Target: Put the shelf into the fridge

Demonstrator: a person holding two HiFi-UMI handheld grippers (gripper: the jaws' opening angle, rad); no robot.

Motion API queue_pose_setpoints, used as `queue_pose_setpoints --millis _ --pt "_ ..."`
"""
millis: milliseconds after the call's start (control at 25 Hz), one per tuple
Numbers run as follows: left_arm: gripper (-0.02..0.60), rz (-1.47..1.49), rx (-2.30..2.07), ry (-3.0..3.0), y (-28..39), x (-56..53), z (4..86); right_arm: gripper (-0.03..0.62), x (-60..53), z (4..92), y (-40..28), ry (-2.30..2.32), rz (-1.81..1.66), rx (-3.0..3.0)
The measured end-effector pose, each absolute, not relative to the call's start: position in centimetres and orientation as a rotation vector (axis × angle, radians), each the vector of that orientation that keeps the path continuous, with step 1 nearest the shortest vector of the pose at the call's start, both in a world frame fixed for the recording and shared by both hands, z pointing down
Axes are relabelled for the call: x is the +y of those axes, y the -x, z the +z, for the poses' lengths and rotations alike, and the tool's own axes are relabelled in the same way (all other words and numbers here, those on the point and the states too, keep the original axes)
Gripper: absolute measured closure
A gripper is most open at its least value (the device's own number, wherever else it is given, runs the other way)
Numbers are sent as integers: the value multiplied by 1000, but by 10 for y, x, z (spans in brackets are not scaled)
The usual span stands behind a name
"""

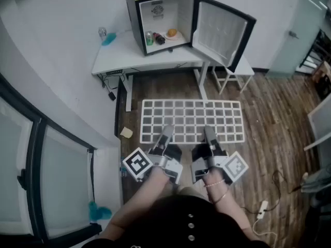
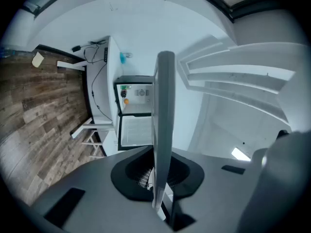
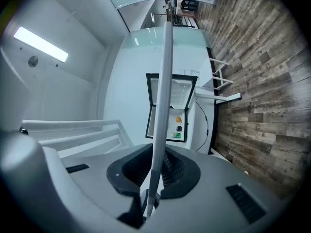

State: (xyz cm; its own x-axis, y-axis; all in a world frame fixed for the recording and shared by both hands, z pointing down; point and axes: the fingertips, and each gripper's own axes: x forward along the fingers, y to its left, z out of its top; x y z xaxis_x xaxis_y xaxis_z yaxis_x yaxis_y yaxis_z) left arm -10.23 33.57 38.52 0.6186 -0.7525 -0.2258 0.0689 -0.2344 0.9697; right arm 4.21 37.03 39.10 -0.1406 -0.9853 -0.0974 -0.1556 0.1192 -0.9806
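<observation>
Shelf (image 1: 191, 120) is held level in front of you over the wood floor (image 1: 271, 123), well short of the open fridge (image 1: 133, 19) on the white table (image 1: 116, 56), with your left gripper (image 1: 166, 134) and right gripper (image 1: 209, 135) both clamped on its near edge.

Head view steeply down — both gripper views face fridge (image 2: 134, 95)

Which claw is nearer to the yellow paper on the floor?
Left. The left claw grips the shelf at its near edge, just right of the paper. The right claw grips the same edge farther right.
</observation>
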Motion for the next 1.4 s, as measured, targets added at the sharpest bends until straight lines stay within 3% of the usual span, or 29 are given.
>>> queue_pose_setpoints --millis 1400 --pt "548 -871 -786 -1707 81 332 405 559 350 415 -65 1194 -1171 1543"
